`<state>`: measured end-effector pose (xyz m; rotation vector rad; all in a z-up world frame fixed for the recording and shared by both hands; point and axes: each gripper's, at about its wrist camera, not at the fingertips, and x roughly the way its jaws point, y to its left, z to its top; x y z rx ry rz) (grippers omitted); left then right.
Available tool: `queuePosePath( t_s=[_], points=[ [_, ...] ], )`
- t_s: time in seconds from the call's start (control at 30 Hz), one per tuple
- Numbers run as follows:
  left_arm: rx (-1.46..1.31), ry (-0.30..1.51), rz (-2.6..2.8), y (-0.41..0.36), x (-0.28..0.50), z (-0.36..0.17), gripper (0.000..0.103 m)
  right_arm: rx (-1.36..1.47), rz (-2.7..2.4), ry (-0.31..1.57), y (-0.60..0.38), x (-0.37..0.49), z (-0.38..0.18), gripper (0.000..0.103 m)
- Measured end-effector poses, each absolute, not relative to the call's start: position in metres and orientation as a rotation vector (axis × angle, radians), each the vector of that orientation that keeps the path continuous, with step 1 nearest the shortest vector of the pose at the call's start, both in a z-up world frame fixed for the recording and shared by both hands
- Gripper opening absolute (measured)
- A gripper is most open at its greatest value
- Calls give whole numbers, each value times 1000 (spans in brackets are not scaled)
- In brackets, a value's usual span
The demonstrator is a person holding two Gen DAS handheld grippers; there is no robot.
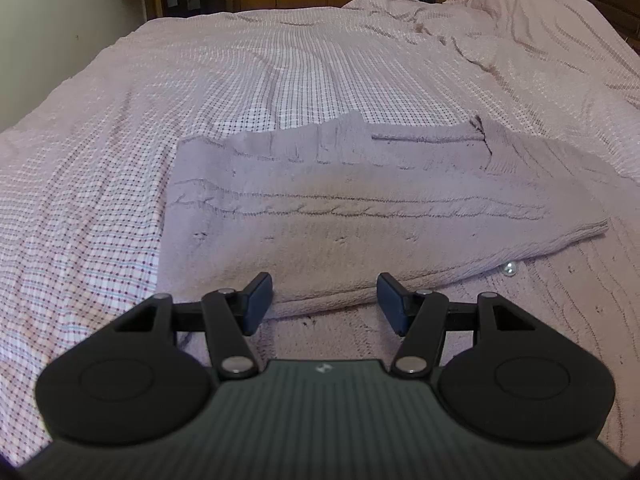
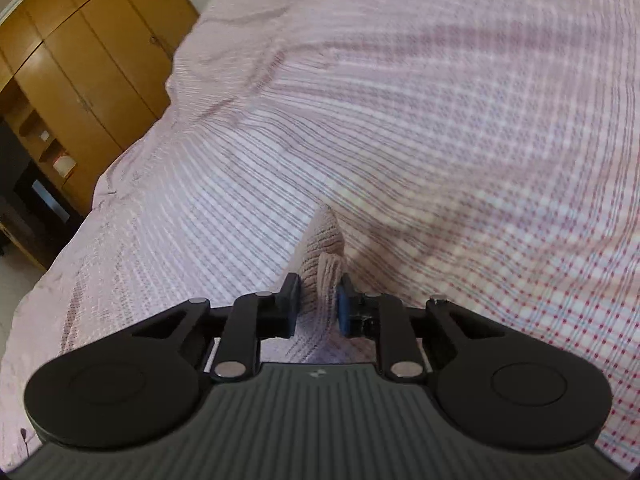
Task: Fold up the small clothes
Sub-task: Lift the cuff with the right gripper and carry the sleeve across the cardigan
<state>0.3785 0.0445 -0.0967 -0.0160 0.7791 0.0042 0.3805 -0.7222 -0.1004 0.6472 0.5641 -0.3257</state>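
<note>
The right gripper [image 2: 318, 304] is pinching a bunched ridge of the pink knit garment [image 2: 323, 252] between its fingers [image 2: 291, 306], both pads pressing into the ribbed fabric, which is rising in a small peak just ahead of them. That grip looks meant for lifting an edge or sleeve so it can be carried over the rest of the piece.

The left gripper [image 1: 325, 303] is hovering with its fingers [image 1: 258, 300] spread apart and nothing caught between them; they are framing the near fold of the garment [image 1: 360, 216], apparently waiting to steady or take that edge. From this view the garment is lying partly folded, one layer doubled over another, with a small pearl button [image 1: 509, 269] showing just beside the fold's right end.

Everything is resting on the bed [image 1: 200, 92], whose checked pink cover is wrinkling toward the far side. Wooden wardrobes [image 2: 92, 56] are standing beyond the bed's edge, well clear of the work.
</note>
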Motion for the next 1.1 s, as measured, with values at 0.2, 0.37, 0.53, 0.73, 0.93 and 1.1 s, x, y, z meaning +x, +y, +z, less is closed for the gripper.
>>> queuePosePath(
  t_s=[0.2, 0.37, 0.53, 0.73, 0.93, 1.1],
  points=[
    [-35, 768, -1, 47, 376, -91, 60, 573, -312, 557, -697, 383, -74, 21],
    [-46, 750, -11, 49, 373, -84, 60, 489, -279, 585, -662, 388, -46, 21],
    [-69, 741, -14, 57, 374, -78, 60, 417, -298, 622, -634, 389, -26, 18],
    [-90, 730, -30, 62, 373, -70, 60, 364, -272, 647, -600, 391, -5, 18],
    [-102, 716, -44, 64, 371, -63, 60, 325, -255, 678, -554, 396, 7, 18],
    [-122, 713, -43, 71, 371, -61, 60, 216, -258, 722, -506, 407, 14, 18]
  ],
)
